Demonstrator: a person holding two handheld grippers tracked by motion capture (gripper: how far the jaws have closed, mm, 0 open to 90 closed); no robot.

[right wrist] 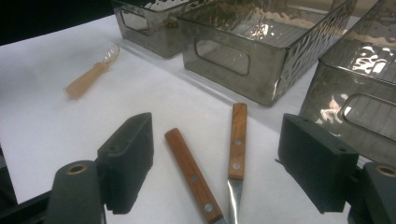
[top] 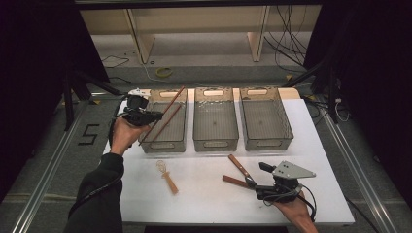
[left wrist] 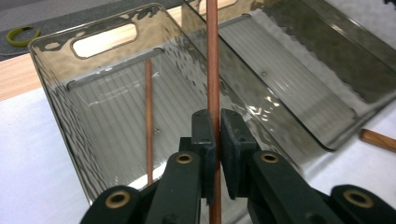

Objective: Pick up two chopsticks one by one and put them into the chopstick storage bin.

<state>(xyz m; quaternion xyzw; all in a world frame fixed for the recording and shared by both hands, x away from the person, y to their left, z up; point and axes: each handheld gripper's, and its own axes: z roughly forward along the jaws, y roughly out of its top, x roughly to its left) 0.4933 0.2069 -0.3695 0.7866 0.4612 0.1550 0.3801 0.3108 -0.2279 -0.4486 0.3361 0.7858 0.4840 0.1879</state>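
Chopstick (left wrist: 213, 70) clamped in left gripper (left wrist: 218, 140) fingers, held over the left bin (top: 146, 145), not dropped yet; 1 chopstick (left wrist: 148, 121) already lies inside that bin. Middle bin (top: 215, 144) and right bin (top: 287, 127) look empty. Judged early: 2 wooden-handled knives (right wrist: 194, 175) and a small spoon (top: 167, 178) wait on the worktop (top: 204, 194). Right gripper (right wrist: 219, 163) fingers open over the knives, touching nothing.

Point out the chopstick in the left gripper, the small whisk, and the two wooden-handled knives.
held chopstick (left wrist: 213, 70), left gripper view, shaft above the jaws.
whisk (top: 170, 183), high view, wooden handle.
wooden-handled knives (right wrist: 237, 140), right gripper view, handle of the one nearer the bins.
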